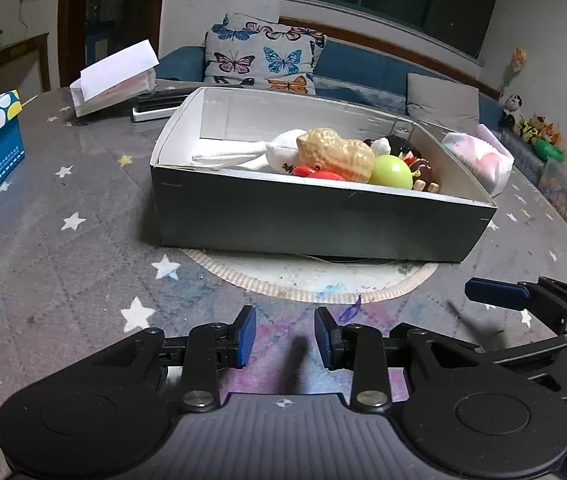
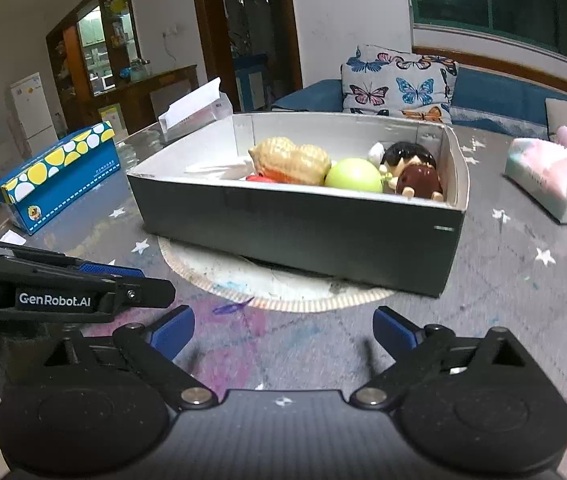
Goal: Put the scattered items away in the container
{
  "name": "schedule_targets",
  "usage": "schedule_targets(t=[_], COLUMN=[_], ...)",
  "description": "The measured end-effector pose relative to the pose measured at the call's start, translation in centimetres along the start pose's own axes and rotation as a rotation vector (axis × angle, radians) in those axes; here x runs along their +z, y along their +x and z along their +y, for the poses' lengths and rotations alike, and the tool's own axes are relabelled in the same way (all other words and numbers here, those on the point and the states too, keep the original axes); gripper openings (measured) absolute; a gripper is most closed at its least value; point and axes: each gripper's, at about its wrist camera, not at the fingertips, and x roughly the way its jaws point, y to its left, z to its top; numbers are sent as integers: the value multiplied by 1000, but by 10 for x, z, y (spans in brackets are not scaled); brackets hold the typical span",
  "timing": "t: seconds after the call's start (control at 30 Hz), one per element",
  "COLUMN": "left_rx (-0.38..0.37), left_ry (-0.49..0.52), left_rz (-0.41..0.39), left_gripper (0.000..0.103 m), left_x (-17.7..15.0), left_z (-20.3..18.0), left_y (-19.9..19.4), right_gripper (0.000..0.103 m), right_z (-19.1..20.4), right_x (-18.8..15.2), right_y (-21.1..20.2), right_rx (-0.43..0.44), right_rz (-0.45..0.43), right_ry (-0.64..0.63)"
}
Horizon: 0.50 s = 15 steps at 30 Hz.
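Grey cardboard forms the container [image 1: 323, 220], an open box with a white inside that stands on a round paper plate [image 1: 307, 280] in the middle of the star-printed tablecloth [image 1: 63, 248]. Inside it, gathered toward the right end, lie a big peanut-shaped toy [image 1: 335, 152], a green ball [image 1: 390, 171], a red toy [image 1: 315, 173], a white cloth toy [image 1: 259, 154] and dark brown figures [image 2: 415, 176]. No loose toys show on the cloth near the box.

Both grippers hover low over the near part of the table, in front of the box. The left gripper [image 1: 284, 336] has its blue pads a moderate gap apart, with only the cloth showing between them. The right gripper [image 2: 283, 330] has its jaws spread wide and empty.

At the far left sits a blue box with yellow and white spots [image 2: 59, 176], and beyond it an open white carton [image 1: 113, 76]. To the right of the container rests a pastel tissue pack [image 2: 551, 180]. A butterfly cushion [image 1: 263, 56] leans on the blue sofa behind the table.
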Motion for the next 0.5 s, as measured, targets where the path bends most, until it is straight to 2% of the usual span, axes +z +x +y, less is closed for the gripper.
schedule_targets(t=[0.17,0.3,0.5], left_rx=[61,62,89], left_ry=[34,24,33], left_rz=[0,10,5], left_gripper=[35,35,35], left_x=[-4,-6,-9], left_z=[-6,-5,-7], left_y=[2,4,4], right_gripper=[99,103,103], right_z=[-1,-1,0], right_x=[-5,-10,-14], right_y=[0,-1,-2], right_rx=[-6,-17,-31], right_rz=[8,13,12], right_ry=[28,36,41])
